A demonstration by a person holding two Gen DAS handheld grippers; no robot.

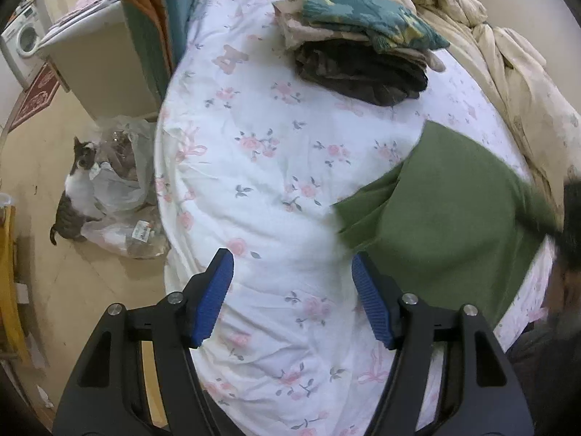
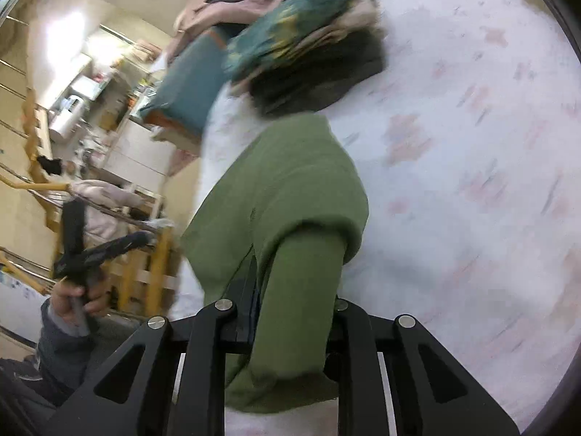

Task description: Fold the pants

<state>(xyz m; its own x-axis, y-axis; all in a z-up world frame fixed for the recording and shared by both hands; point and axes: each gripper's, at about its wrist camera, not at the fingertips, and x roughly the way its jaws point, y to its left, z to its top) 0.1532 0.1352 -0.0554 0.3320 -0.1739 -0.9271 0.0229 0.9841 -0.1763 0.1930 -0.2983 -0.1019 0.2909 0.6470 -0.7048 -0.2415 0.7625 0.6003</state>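
The green pants point(image 1: 435, 218) lie on the floral bed sheet point(image 1: 261, 152) at the right, one end lifted off the bed. My left gripper point(image 1: 292, 290) hangs open above bare sheet just left of the pants, with nothing between its blue pads point(image 1: 214, 298). In the right wrist view my right gripper point(image 2: 294, 283) is shut on the green pants point(image 2: 290, 189); the cloth drapes over the jaws and hides the fingertips. The picture is blurred. A hand holds the left gripper point(image 2: 83, 247) at the lower left of that view.
A stack of folded clothes point(image 1: 363, 47) sits at the far side of the bed, and a crumpled cream quilt point(image 1: 501, 65) lies along the right. On the floor to the left a cat point(image 1: 76, 189) sits by plastic bags point(image 1: 123, 189) and a white cabinet point(image 1: 101, 65).
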